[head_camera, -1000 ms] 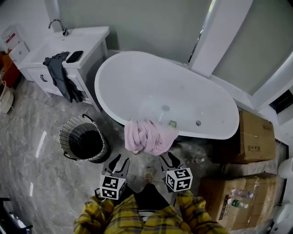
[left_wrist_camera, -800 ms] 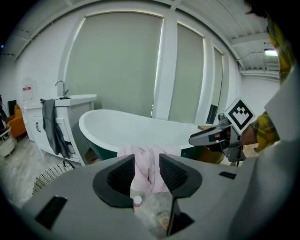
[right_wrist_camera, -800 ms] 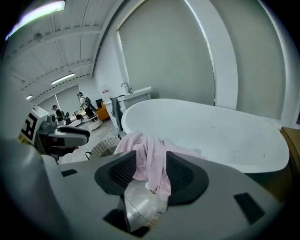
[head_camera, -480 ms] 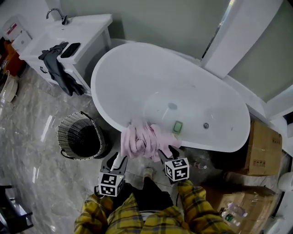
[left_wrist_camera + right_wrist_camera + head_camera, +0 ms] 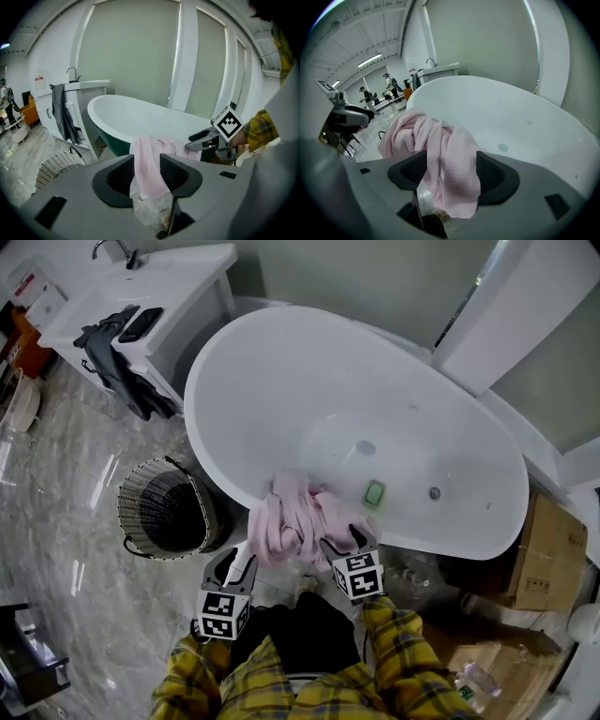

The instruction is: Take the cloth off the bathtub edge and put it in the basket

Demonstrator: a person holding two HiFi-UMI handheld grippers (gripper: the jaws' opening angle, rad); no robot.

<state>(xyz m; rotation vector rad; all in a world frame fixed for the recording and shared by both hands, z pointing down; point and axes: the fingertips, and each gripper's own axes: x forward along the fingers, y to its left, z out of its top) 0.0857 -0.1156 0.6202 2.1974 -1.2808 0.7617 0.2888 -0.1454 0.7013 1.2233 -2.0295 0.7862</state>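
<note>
the left gripper [image 5: 234,563] and right gripper [image 5: 345,540] are now closer to the pink cloth [image 5: 298,521], which hangs over the tub [image 5: 281,381] edge. the right jaws have just opened wide around it, not pinching. the left jaws have opened a little, empty. the basket [image 5: 141,498] sits on the grey floor [image 5: 66,559].

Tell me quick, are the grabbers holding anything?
Left gripper: open, just widened; pink cloth ahead, not gripped.
Right gripper: open, just widened; pink cloth between jaws, ungripped.
</note>
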